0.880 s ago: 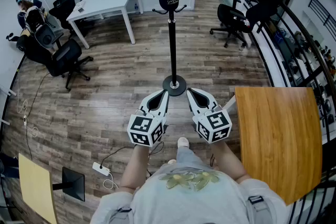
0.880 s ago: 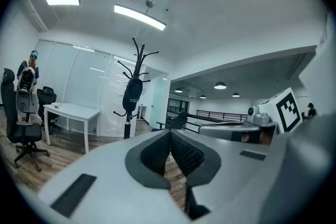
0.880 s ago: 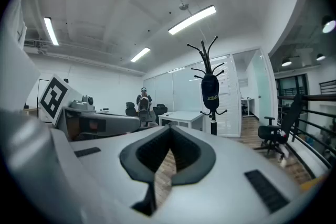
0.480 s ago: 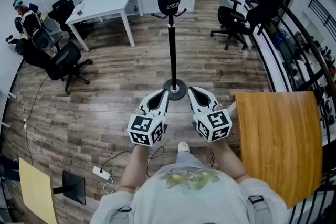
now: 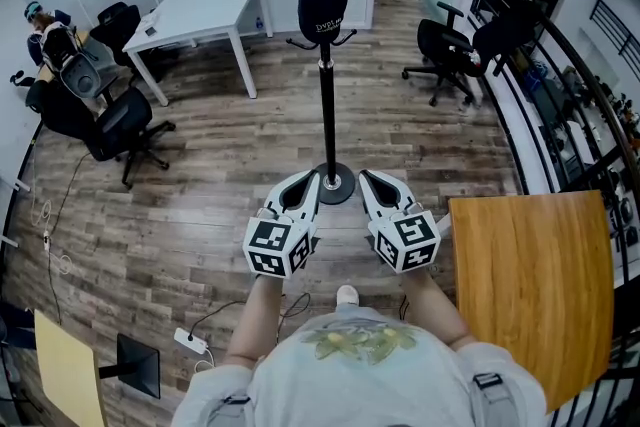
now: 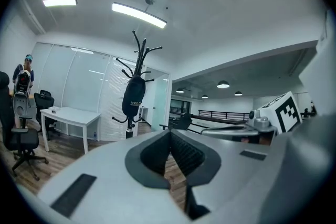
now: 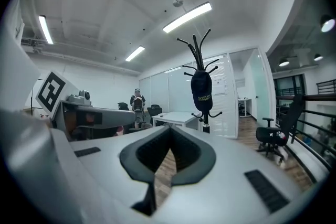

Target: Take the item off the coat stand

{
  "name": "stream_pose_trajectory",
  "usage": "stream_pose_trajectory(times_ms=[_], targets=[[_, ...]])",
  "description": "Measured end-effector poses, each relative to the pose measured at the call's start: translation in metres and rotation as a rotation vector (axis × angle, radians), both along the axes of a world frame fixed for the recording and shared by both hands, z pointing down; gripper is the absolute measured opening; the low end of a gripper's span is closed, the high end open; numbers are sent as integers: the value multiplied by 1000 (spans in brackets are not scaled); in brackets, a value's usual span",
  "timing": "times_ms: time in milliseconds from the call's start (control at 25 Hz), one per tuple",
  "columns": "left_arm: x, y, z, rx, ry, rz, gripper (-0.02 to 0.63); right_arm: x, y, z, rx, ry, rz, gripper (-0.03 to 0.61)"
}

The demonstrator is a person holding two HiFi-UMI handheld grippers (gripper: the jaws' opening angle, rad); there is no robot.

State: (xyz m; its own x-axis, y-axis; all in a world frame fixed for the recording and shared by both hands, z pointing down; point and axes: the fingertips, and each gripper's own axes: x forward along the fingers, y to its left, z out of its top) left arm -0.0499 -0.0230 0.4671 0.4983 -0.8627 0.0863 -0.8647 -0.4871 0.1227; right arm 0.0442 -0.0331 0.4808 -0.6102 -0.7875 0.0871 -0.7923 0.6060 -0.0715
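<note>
Head view: my left gripper (image 5: 310, 180) and right gripper (image 5: 367, 179) sit level at 6 o'clock, both with jaws pressed together and empty. The black item (image 5: 323, 0) hangs high on the coat stand (image 5: 327, 105) at 12 o'clock, well apart from me.

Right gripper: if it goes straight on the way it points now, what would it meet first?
Probably nothing near: in its view the right gripper aims just left of the coat stand pole, below the black bag, toward the white table behind. Depth is unclear.
</note>
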Motion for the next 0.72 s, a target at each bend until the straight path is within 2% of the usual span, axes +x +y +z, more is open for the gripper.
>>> stream_pose_trajectory(times_ms=[440, 720], targets=[[12, -55, 2, 3, 4, -43, 15, 19, -58, 5, 1, -2, -39, 9], [-3, -77, 3, -6, -3, -84, 15, 15, -84, 7, -12, -5, -60, 9]])
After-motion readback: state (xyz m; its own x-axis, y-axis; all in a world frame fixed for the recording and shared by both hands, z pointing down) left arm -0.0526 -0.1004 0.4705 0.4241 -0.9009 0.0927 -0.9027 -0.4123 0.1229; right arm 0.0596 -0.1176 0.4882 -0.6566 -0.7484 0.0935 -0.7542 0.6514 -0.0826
